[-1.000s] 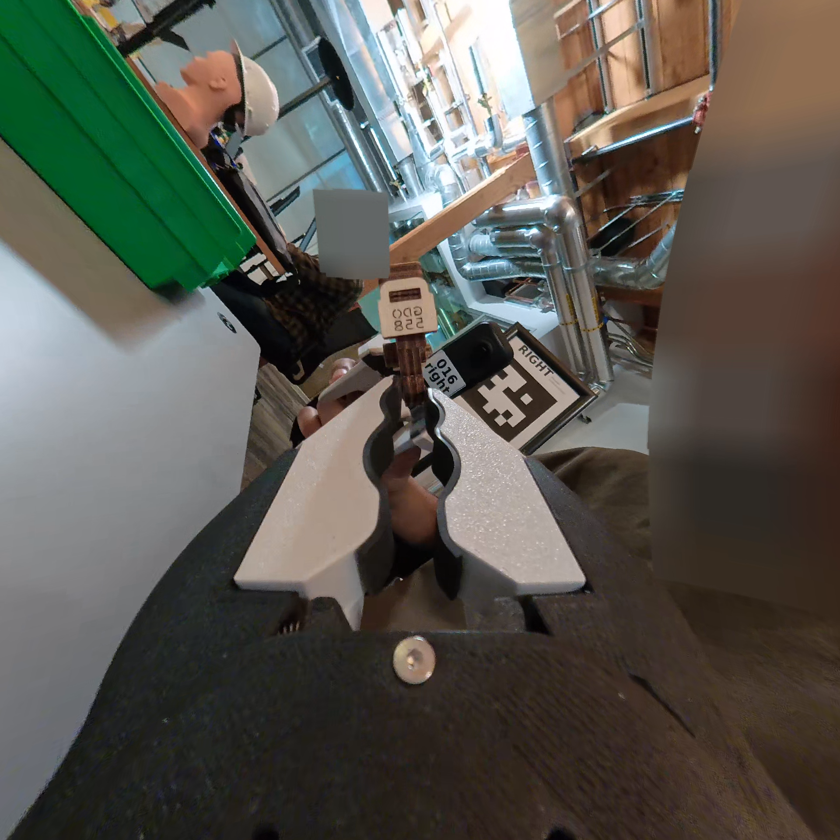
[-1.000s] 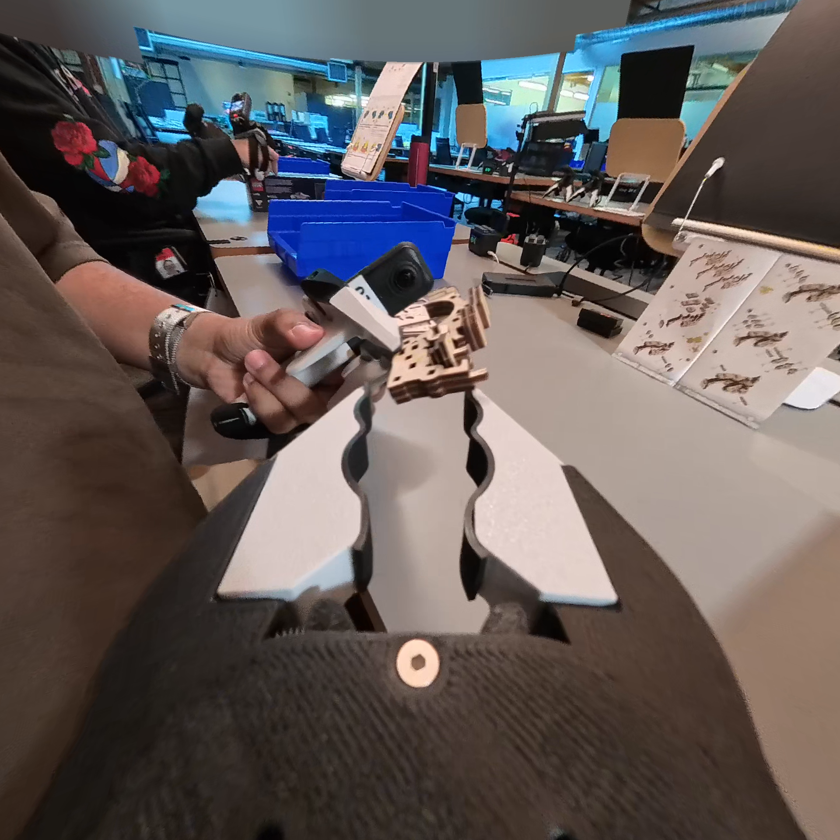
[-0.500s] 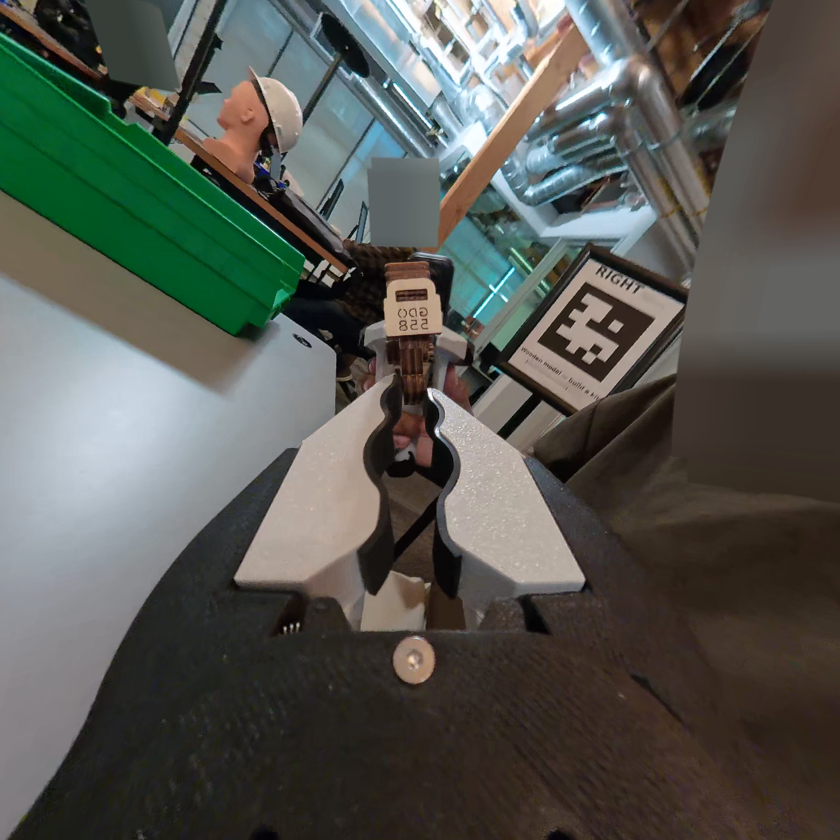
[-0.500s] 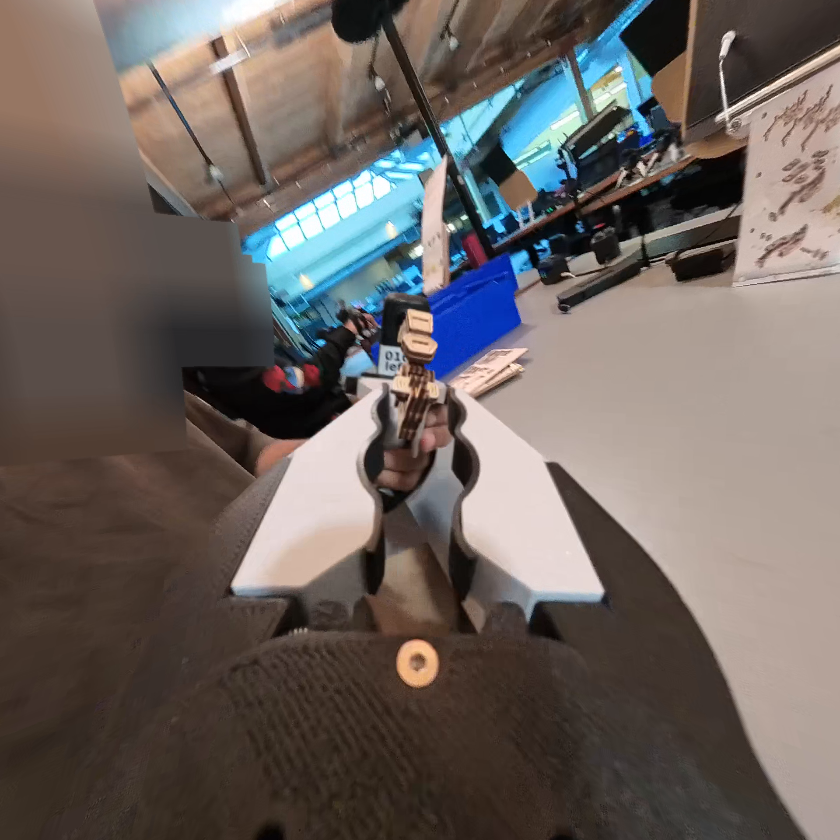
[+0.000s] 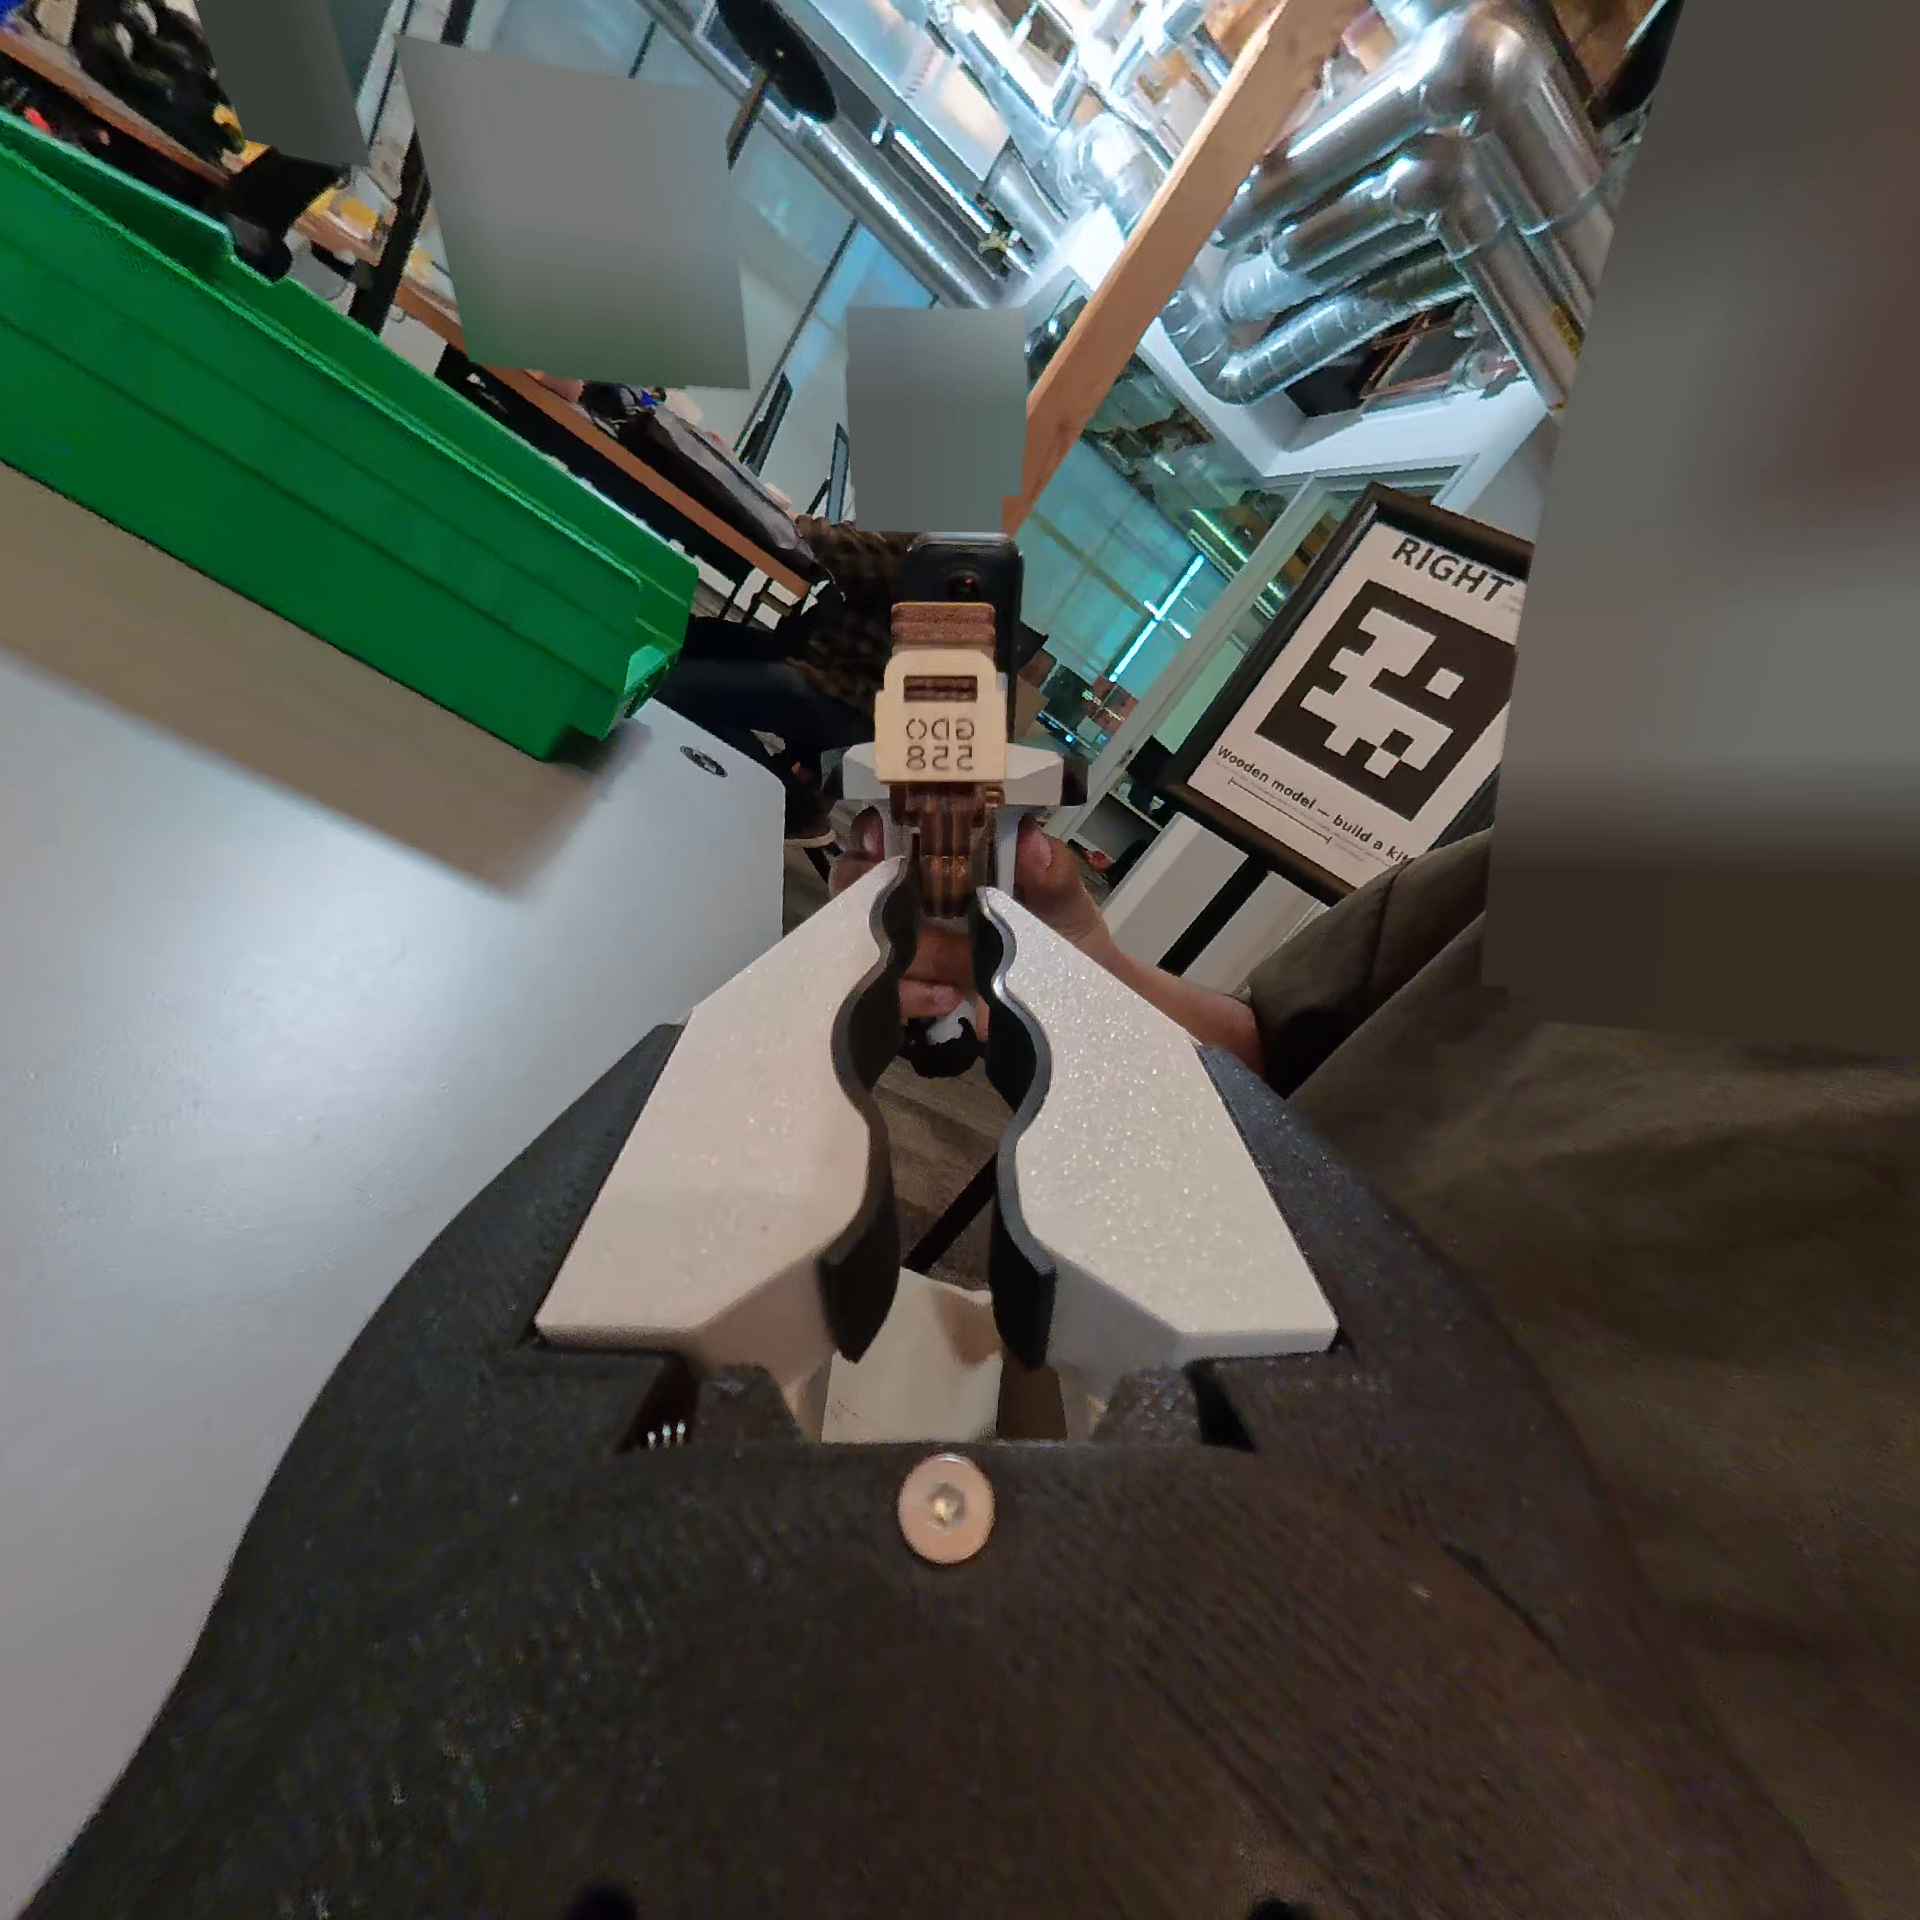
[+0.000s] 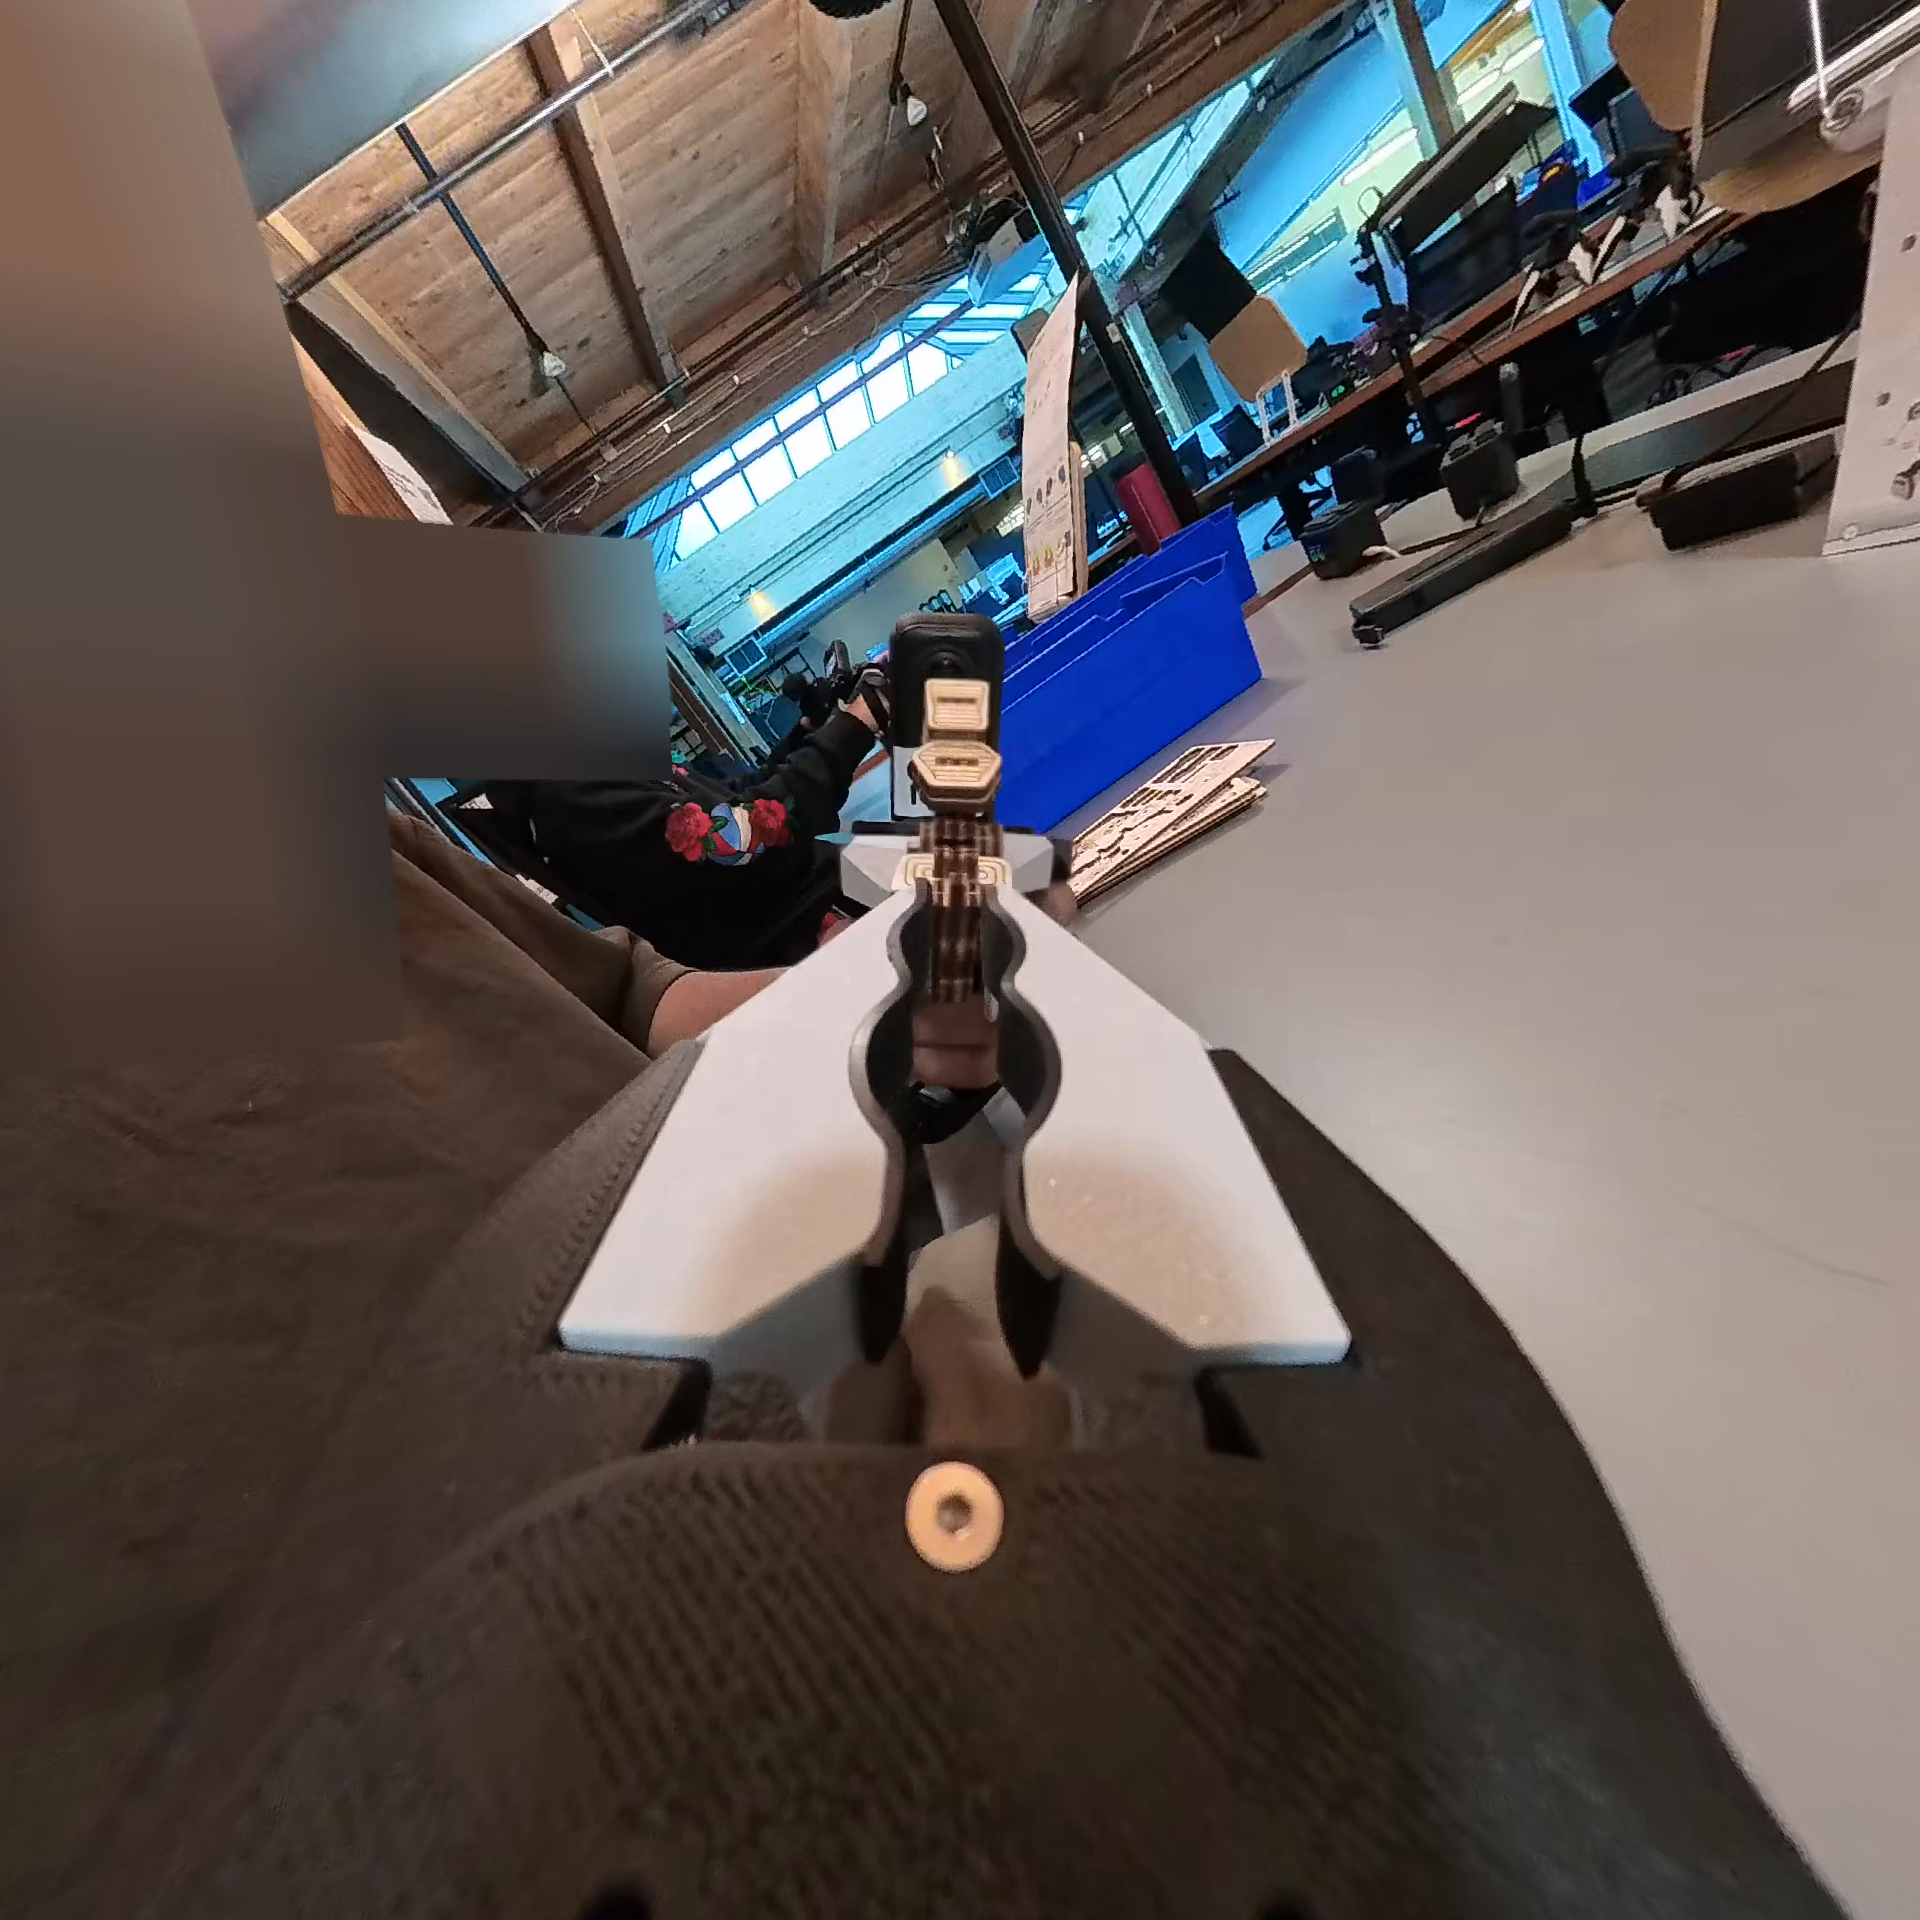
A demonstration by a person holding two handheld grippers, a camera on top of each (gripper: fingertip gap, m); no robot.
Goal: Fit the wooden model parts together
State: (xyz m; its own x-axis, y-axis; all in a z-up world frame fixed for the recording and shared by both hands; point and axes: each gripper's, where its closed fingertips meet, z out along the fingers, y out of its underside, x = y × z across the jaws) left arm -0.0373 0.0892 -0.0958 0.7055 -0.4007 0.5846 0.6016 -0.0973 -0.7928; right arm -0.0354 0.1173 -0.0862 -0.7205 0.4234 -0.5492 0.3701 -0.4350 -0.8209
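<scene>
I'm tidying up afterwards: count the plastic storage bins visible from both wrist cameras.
2. A green bin sits on the grey table at the upper left of the left wrist view; a blue bin stands on the table behind the wooden model in the right wrist view. Others may be hidden.

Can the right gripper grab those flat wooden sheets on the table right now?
Probably not yet. The right gripper is shut on the wooden model, which the left gripper also clamps. The wooden sheets lie uncovered beyond it.
</scene>
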